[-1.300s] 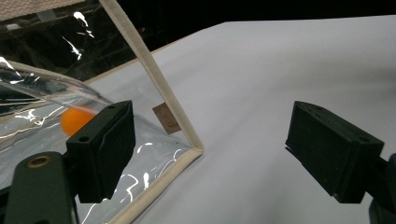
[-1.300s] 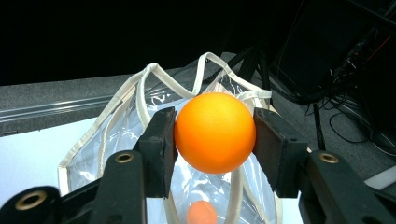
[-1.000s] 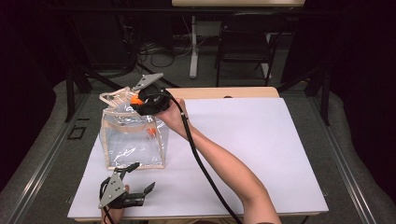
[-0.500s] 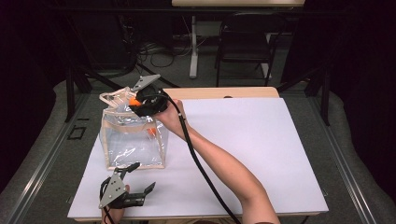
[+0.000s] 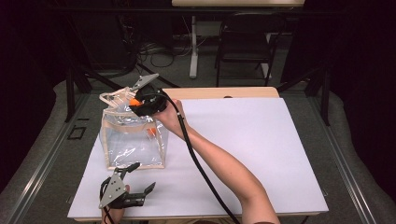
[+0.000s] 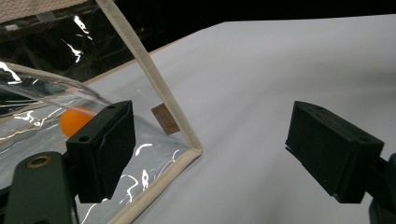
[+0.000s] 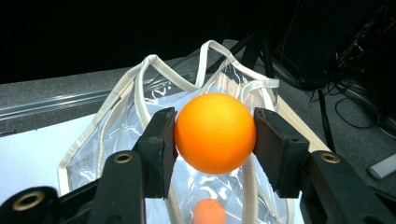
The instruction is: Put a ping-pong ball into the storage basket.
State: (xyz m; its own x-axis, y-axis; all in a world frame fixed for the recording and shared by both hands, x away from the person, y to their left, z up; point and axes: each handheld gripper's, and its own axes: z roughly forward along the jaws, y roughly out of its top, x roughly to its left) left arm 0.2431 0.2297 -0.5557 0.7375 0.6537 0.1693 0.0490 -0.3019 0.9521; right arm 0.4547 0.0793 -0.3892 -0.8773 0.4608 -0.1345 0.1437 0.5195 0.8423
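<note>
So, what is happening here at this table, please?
A person is putting orange balls into a clear bag on a white table. The right claw grips one ball just above the bag's open top. Another ball already lies inside. The left claw is open and holds nothing, low on the table near the bag's bottom corner.

No readable text, label, brand, number or sign anywhere. Small brown tag [image 6: 164,119] on the seam of the clear bag [image 6: 154,84]: blank or too small to read.
</note>
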